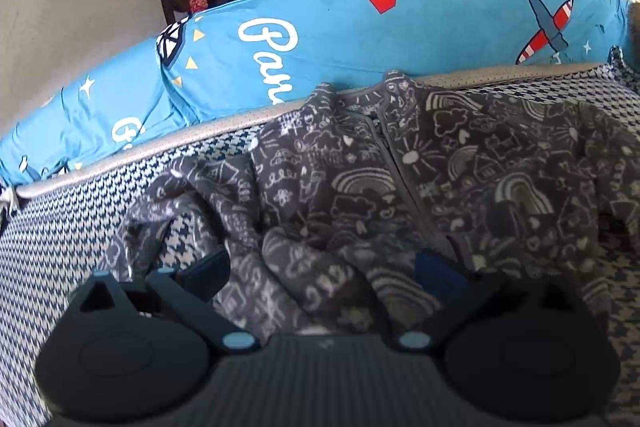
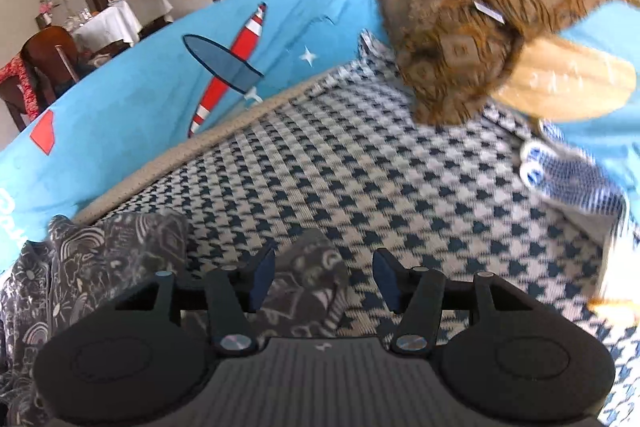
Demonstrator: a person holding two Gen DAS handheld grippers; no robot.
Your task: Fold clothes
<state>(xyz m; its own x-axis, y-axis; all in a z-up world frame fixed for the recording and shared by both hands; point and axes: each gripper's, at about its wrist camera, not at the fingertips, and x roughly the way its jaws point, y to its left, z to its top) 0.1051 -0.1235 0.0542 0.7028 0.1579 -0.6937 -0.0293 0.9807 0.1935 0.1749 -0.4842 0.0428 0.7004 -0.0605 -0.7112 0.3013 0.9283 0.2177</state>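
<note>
Left gripper point(image 1: 320, 271) gapes over the rumpled grey jacket point(image 1: 400, 163); only the open right gripper point(image 2: 324, 279) sees the brown fur garment point(image 2: 460, 19) ahead.

The jacket point(image 1: 400, 167) lies on the cover point(image 2: 400, 179), bolster point(image 1: 320, 39) behind, fur garment point(image 2: 460, 27) at its right.

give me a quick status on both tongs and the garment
Left tongs open over crumpled grey doodle-print fleece jacket. Right tongs open, jacket edge between fingers. Brown furry garment lies far side of houndstooth cover, clear of the work.
</note>
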